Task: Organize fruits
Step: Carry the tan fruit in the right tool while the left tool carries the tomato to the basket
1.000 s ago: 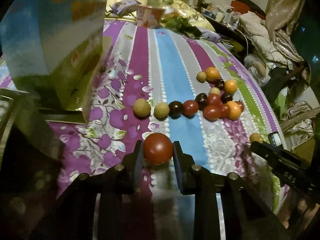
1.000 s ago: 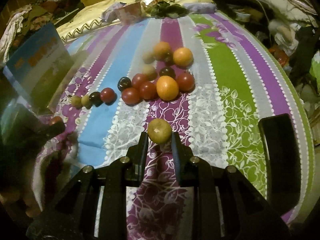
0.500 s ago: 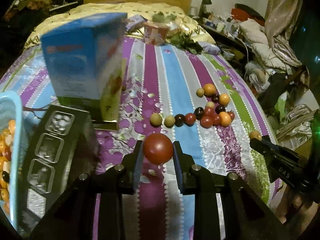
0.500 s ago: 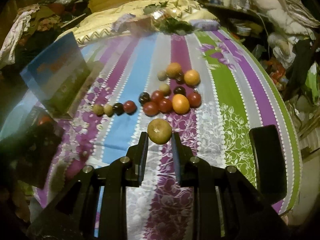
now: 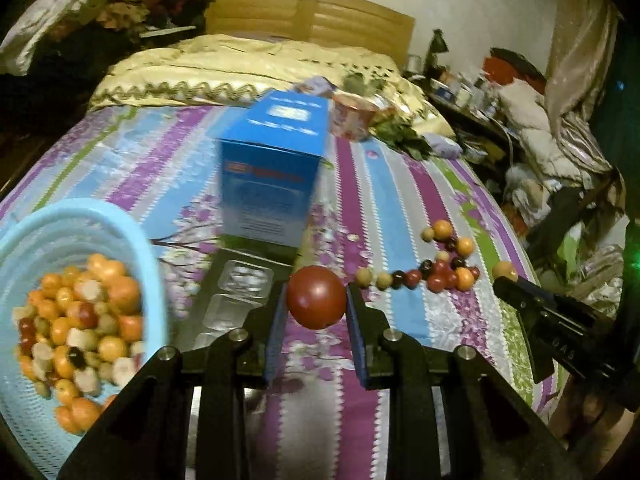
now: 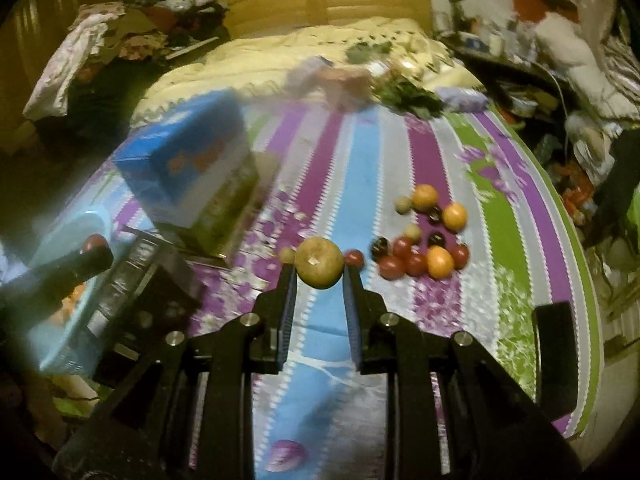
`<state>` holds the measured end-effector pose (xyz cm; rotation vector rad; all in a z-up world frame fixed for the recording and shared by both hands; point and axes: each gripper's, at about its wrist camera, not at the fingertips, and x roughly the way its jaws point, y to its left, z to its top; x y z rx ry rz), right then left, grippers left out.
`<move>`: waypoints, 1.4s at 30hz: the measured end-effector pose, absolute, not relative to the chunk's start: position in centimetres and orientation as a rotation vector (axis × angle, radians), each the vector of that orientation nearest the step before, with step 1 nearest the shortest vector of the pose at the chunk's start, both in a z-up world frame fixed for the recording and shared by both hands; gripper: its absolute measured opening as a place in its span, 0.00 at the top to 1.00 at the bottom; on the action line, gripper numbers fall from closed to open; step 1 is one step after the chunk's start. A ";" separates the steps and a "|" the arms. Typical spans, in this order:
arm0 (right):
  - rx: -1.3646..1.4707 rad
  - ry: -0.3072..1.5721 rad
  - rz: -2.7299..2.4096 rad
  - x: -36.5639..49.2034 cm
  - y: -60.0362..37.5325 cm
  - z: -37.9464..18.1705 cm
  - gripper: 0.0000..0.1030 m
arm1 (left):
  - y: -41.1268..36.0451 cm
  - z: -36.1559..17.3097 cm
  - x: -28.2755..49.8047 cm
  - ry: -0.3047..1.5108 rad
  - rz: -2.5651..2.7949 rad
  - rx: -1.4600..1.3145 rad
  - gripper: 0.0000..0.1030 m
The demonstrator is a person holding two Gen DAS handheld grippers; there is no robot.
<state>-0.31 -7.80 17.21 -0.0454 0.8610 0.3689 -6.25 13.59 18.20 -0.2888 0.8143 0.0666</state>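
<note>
My left gripper (image 5: 316, 300) is shut on a red tomato (image 5: 317, 297), held above the striped bedspread. A light blue basket (image 5: 132, 236) full of small fruits sits at lower left. My right gripper (image 6: 319, 270) is shut on a yellow-brown fruit (image 6: 319, 263); it also shows in the left wrist view (image 5: 505, 269). A cluster of red, orange, dark and tan fruits (image 5: 444, 272) lies on the bed to the right, and in the right wrist view (image 6: 424, 248). The left gripper with its tomato (image 6: 93, 243) shows at the left of the right wrist view.
A blue carton (image 5: 272, 172) stands on the bed behind a black plastic tray (image 5: 240, 292). A pink cup (image 5: 352, 120) and greens lie near the pillows. A dark phone-like object (image 6: 554, 348) lies at the bed's right edge. Clutter lines the right side.
Both grippers have pulled back and swung left, each still holding its fruit. The blue basket has come into the left wrist view; the fruit cluster now sits farther off to the right.
</note>
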 end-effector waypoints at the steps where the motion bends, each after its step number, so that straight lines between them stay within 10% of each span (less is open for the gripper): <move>1: -0.048 0.856 0.378 -0.5 -7.1 17.5 0.77 | 14.2 18.4 -6.6 0.810 0.077 -0.295 0.72; 42: -0.359 0.918 0.896 -4.6 22.9 21.6 0.77 | 43.5 20.1 -19.2 0.819 0.490 -0.488 0.72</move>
